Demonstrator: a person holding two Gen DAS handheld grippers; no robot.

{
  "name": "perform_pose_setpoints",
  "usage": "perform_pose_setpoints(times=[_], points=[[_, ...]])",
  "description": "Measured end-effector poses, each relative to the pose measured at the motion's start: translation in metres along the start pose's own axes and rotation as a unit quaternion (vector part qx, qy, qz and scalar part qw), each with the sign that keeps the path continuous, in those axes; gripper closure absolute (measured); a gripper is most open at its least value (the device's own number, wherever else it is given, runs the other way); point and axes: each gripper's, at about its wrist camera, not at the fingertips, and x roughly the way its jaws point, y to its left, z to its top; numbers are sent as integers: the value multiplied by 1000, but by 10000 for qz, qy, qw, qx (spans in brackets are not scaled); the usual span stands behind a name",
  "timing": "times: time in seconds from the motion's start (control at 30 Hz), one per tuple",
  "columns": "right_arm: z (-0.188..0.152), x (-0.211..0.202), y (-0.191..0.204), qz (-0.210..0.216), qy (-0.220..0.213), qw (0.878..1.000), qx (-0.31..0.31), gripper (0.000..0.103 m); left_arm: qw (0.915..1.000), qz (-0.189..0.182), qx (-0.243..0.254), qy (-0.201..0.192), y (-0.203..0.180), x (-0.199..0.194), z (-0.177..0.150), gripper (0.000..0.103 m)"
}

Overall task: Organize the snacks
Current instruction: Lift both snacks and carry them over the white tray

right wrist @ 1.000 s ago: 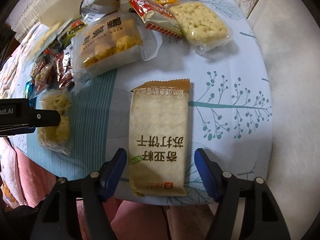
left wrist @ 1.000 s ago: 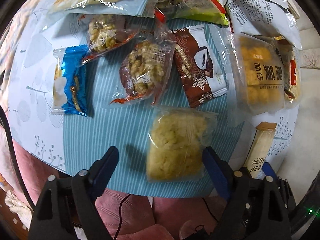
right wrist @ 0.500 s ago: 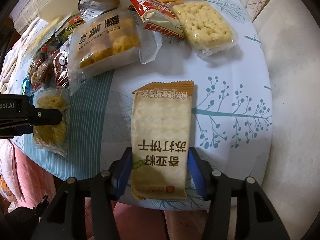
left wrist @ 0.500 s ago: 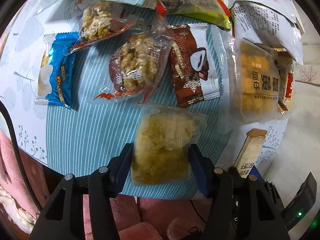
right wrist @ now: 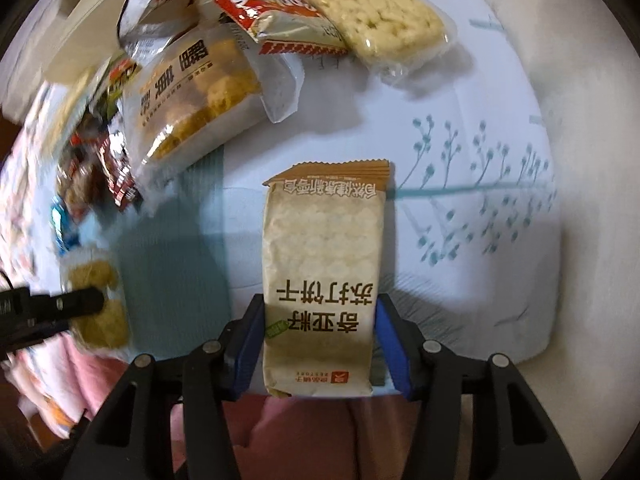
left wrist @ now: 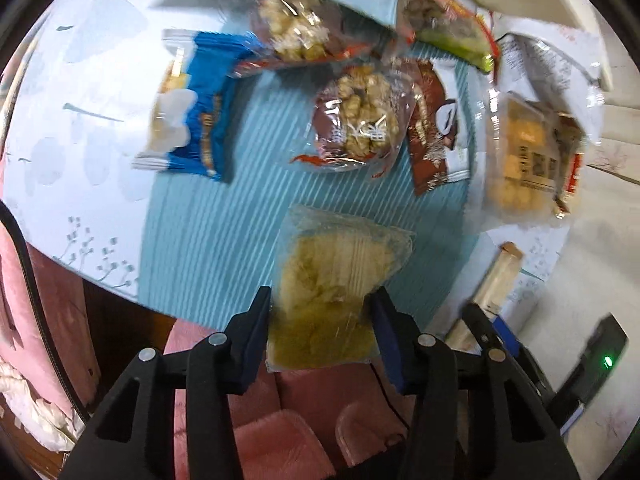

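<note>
Left claw (left wrist: 322, 312) clenched on the near end of a clear bag of yellow crisp snack (left wrist: 336, 280); the bag's far end lies over the striped teal part of the surface (left wrist: 208, 232). Right claw (right wrist: 318, 322) clenched on the near end of a tan soda cracker pack (right wrist: 322, 264), which extends forward over the surface edge. Beyond, on the surface: blue wrapper (left wrist: 200, 120), brown wrapper (left wrist: 434, 128), clear nut-cluster bag (left wrist: 360, 124), pale rice-cake pack (right wrist: 380, 12).
</note>
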Motion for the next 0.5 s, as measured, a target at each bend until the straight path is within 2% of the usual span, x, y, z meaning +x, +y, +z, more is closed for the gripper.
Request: perform_pose_setpoints(times=[0.17,0.4,0.5], points=[[-2,-8,12,187,1,9990,397,49,9993,-145,357,-23,14,-34,-4,56],[-3,-37,47,391,-290,9958,770,49,9959,-353,830,120,18,-77,4,56],[-6,-55,69,518,-475,9941,827,49,9932,-445,1076,55,24,-96,12,56]])
